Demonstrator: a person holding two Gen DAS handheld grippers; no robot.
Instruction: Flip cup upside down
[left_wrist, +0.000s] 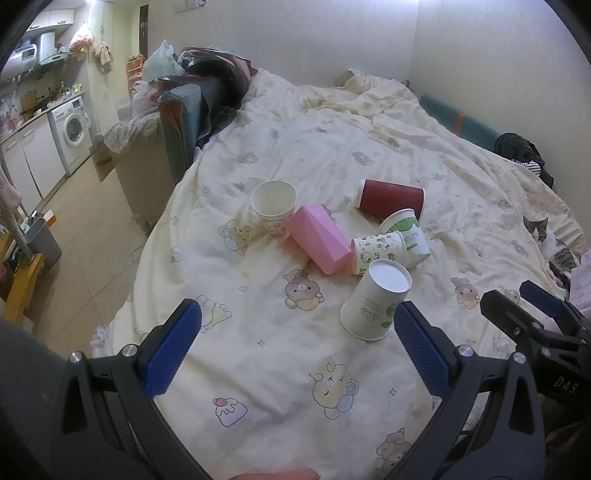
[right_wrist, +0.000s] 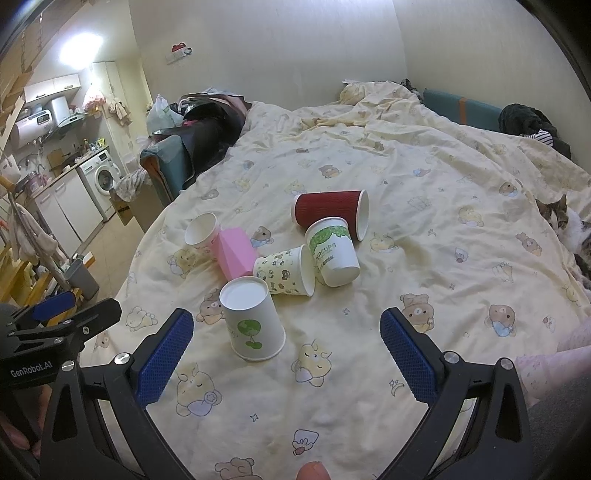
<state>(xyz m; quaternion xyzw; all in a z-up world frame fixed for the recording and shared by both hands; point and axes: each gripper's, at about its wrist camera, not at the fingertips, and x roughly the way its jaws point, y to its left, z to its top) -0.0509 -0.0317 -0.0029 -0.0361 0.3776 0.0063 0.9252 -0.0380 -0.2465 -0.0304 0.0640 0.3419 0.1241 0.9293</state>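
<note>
Several cups sit on a bear-print duvet (left_wrist: 258, 314). A white paper cup with a green tree print (left_wrist: 373, 302) (right_wrist: 251, 319) stands upside down, nearest to me. Behind it lie a bear-print cup (left_wrist: 376, 253) (right_wrist: 286, 269), a green-and-white cup (left_wrist: 406, 234) (right_wrist: 334, 251), a dark red ribbed cup (left_wrist: 391, 199) (right_wrist: 330, 212) and a pink faceted cup (left_wrist: 317, 238) (right_wrist: 234, 256). A white cup (left_wrist: 273, 206) (right_wrist: 201, 230) tilts mouth-up against the pink one. My left gripper (left_wrist: 297, 354) is open and empty, the upside-down cup by its right finger. My right gripper (right_wrist: 286, 358) is open and empty, just behind that cup.
A cat (right_wrist: 565, 225) (left_wrist: 550, 240) lies on the bed's right edge. A teal sofa arm piled with dark clothes (left_wrist: 207, 99) borders the bed's left side. A grey bin (left_wrist: 42, 236) and a washing machine (left_wrist: 72, 129) stand on the floor at left.
</note>
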